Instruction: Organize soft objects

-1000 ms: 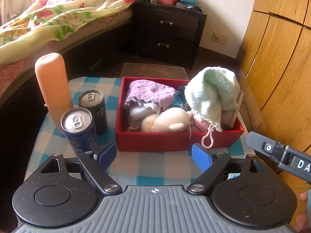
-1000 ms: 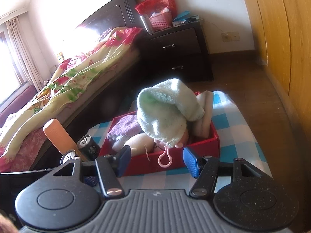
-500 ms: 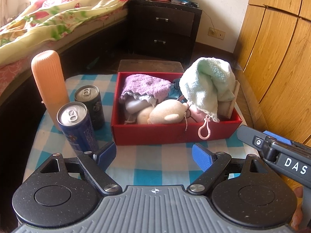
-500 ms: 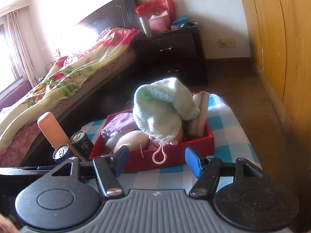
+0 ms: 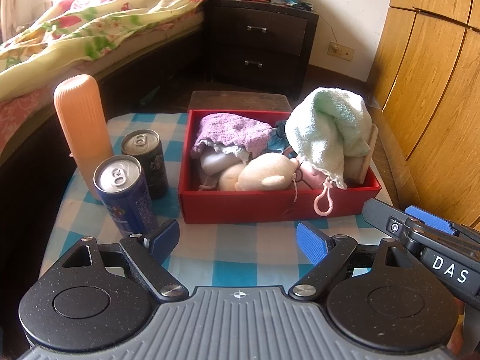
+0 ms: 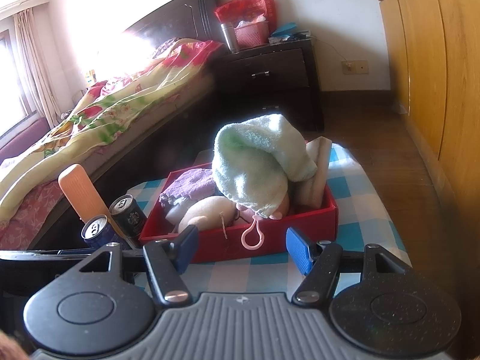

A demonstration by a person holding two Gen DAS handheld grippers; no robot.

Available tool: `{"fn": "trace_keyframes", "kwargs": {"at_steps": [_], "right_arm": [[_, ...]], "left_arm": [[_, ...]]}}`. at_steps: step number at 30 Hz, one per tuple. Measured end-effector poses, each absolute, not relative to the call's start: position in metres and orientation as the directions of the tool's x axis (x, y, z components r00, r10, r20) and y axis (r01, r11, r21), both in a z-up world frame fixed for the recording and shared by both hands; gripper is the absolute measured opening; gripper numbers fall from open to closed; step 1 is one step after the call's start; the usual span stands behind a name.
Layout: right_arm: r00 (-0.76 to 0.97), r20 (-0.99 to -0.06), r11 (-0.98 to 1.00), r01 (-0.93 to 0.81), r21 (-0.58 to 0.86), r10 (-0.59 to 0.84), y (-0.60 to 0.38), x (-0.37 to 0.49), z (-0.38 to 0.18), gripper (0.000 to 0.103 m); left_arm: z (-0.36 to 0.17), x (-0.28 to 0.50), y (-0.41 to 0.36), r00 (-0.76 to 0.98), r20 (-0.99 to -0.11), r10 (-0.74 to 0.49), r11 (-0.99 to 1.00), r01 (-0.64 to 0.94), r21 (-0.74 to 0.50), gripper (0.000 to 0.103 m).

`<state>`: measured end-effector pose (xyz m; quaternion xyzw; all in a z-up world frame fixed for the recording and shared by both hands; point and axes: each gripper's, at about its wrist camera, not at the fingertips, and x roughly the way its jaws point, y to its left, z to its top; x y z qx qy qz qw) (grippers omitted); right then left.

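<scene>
A: State of the left gripper (image 5: 238, 235)?
B: Jaws spread wide, nothing between them. It hovers over the checked tablecloth (image 5: 240, 249), short of the box.
A: Right gripper (image 6: 241, 247)?
B: Jaws about half apart, and they have just been opening. Nothing is gripped; the pads stand clear of the box front.
A: Location of the soft objects?
B: All inside one red box (image 5: 270, 207) on the cloth. Count: one mint-green towel (image 5: 327, 135), piled highest at the right end; one purple cloth (image 5: 231, 133) at the left rear; one beige plush toy (image 5: 267, 175) at front centre. One pink clip ring (image 5: 323, 199) hangs over the front wall. Further items beneath are too covered to count.
A: Outside the box?
B: Two drink cans: one blue can (image 5: 124, 193), one dark can (image 5: 145, 157), standing just beside each other left of the box. One orange ribbed cylinder (image 5: 81, 129) stands upright behind them.
</scene>
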<state>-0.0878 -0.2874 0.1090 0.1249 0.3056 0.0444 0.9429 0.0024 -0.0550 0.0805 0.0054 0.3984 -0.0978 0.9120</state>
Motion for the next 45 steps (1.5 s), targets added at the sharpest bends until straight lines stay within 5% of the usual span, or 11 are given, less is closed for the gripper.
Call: {"fn": "trace_keyframes", "kwargs": {"at_steps": [45], "right_arm": [[0.814, -0.556, 0.959, -0.002, 0.283, 0.166, -0.2853, -0.0884, 0.1085, 0.043]], "left_arm": [[0.0862, -0.0001, -0.0562, 0.699, -0.697, -0.159, 0.982, 0.185, -0.039, 0.083]]}}
